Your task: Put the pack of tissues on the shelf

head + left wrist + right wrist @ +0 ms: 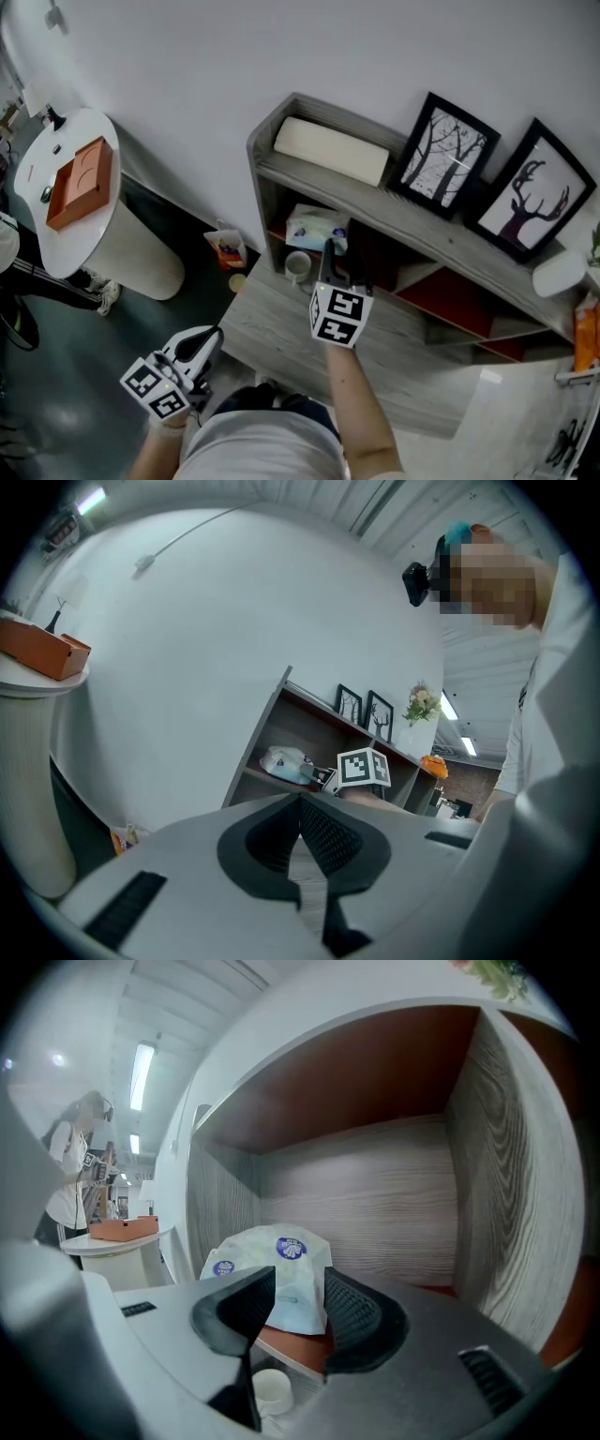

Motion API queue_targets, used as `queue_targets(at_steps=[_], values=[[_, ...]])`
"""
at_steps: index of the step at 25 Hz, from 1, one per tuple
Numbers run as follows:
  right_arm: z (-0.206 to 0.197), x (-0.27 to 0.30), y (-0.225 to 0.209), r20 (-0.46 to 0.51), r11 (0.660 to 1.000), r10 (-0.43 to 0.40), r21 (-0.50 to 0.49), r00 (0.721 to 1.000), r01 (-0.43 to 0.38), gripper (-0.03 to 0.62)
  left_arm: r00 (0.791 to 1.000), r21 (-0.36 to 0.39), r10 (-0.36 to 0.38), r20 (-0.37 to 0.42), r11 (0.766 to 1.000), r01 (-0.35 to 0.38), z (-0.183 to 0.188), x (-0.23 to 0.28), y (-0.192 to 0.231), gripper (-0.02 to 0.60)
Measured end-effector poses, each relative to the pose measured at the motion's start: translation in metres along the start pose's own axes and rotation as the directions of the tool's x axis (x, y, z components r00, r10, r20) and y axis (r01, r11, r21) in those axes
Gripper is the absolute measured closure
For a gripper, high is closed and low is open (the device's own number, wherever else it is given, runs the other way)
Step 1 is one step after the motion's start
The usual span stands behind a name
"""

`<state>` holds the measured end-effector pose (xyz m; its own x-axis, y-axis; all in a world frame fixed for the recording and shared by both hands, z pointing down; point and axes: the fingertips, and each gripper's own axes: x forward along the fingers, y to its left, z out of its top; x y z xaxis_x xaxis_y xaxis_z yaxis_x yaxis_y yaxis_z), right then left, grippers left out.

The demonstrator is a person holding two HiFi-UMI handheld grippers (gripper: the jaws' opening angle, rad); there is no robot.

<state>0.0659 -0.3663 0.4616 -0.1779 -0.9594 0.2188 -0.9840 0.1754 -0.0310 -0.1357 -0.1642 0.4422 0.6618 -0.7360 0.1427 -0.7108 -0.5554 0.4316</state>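
The pack of tissues [314, 225], pale blue and white with round purple logos, lies on the red board [298, 1346] in the left compartment of the grey shelf unit [309, 178]. My right gripper [330, 255] reaches into that compartment; its jaws stand apart just in front of the pack [277, 1274] and do not press on it, so the right gripper [298, 1302] is open. My left gripper [214, 336] hangs low at the left, away from the shelf, its jaws together with nothing in them. From the left gripper [302, 841] the pack [286, 761] shows far off.
A white cup [297, 266] stands on the grey wooden table [281, 323] below the pack. A white roll [330, 150] and two framed pictures [445, 155] sit atop the shelf. At the left is a round white table [89, 234] with an orange box [80, 183].
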Motion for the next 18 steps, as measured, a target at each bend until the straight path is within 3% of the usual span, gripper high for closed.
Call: queue_targets(at_steps=[10, 15, 18], values=[[0.012, -0.016, -0.002, 0.034, 1.0, 0.012, 0.014, 0.999, -0.012, 0.422, 1.0, 0.0, -0.025, -0.004, 1.0, 0.025, -0.002, 0.003, -0.005, 0.566], [0.026, -0.042, -0.004, 0.062, 0.998, 0.05, 0.04, 0.997, -0.052, 0.428, 0.996, 0.009, -0.083, -0.017, 0.997, 0.083, 0.0, 0.02, -0.016, 0.566], [0.04, -0.063, -0.009, 0.099, 0.996, 0.056, 0.058, 0.993, -0.062, 0.469, 0.99, 0.024, -0.137, -0.029, 0.99, 0.138, 0.002, 0.036, -0.028, 0.566]])
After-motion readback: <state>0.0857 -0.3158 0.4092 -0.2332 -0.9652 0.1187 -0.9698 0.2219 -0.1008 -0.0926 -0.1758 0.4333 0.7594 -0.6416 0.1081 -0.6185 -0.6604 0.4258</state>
